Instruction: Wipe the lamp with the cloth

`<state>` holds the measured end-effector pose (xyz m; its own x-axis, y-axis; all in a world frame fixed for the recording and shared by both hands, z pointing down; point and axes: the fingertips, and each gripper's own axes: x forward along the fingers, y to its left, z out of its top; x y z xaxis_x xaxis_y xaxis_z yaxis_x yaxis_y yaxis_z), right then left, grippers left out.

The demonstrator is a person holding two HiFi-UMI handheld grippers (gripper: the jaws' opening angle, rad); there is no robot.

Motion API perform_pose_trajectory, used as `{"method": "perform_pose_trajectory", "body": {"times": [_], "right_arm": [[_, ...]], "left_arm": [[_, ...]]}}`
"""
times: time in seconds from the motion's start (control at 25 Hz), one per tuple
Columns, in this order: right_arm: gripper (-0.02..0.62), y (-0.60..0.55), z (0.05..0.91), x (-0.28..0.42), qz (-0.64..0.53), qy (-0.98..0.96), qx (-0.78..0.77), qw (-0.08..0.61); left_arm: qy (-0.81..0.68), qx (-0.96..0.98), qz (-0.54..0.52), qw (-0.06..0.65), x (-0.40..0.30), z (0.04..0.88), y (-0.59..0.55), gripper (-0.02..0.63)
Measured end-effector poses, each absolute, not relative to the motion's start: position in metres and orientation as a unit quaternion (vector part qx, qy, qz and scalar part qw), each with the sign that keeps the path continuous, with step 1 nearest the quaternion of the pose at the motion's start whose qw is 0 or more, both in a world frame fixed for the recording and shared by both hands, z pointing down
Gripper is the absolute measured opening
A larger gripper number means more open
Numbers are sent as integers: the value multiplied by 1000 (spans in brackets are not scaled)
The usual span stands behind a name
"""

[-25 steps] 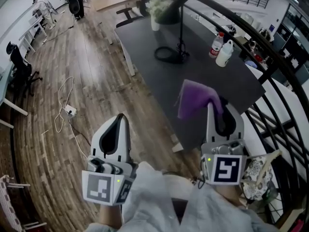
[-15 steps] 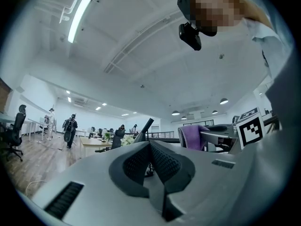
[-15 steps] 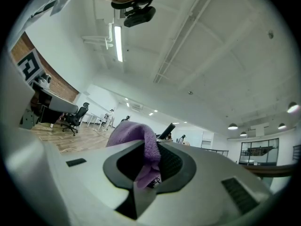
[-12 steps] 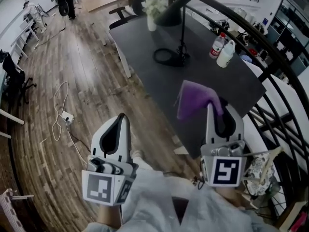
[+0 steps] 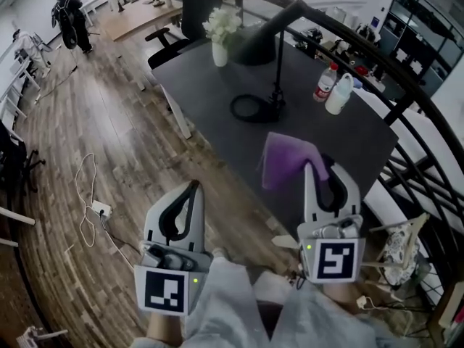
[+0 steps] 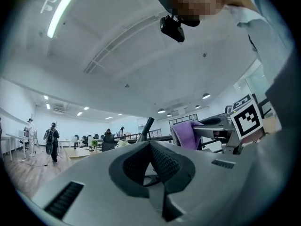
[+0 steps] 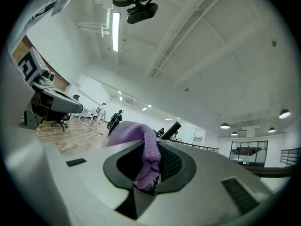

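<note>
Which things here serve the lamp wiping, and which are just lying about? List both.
For the job:
lamp
purple cloth
right gripper, shut on the cloth

Just lying about:
vase of white flowers
red-capped bottle
white bottle
cable on the floor
left gripper, shut and empty

We see bright room, soft white light, weak shadows. Long light tube (image 6: 61,11) glows high above left gripper (image 6: 150,145). Gripper views bend at edges, dark corners. Close jaws look blurry.
</note>
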<state>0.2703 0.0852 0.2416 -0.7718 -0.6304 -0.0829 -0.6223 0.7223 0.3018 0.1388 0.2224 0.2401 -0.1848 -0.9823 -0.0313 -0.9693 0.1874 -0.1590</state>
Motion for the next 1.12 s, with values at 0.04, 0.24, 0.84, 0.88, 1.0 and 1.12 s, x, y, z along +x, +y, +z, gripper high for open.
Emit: {"method": "perform_pose_trajectory", "body": {"times": [0.04,0.24,0.84,0.88,1.0,1.12], "right_arm": [[60,85,241,262,-159,-927,341,15],[60,81,238,227,-163,-917,364,23],[60,67,235,154,-194,-894,403,31],[60,66,236,150,-196,-894,402,33],[60,60,235,140,-198,-893,401,36],[60,47,234,135,-203,-891,404,39]], "left_arm": [[764,-640,-51,62,131,240,220,8],[749,-659,-42,54,89,240,212,6],[728,-684,-22,37,7,251,207,6],[729,-683,-19,35,3,252,207,6],[736,-676,-11,31,-8,253,204,6],[745,-667,-5,32,-19,253,199,8]]}}
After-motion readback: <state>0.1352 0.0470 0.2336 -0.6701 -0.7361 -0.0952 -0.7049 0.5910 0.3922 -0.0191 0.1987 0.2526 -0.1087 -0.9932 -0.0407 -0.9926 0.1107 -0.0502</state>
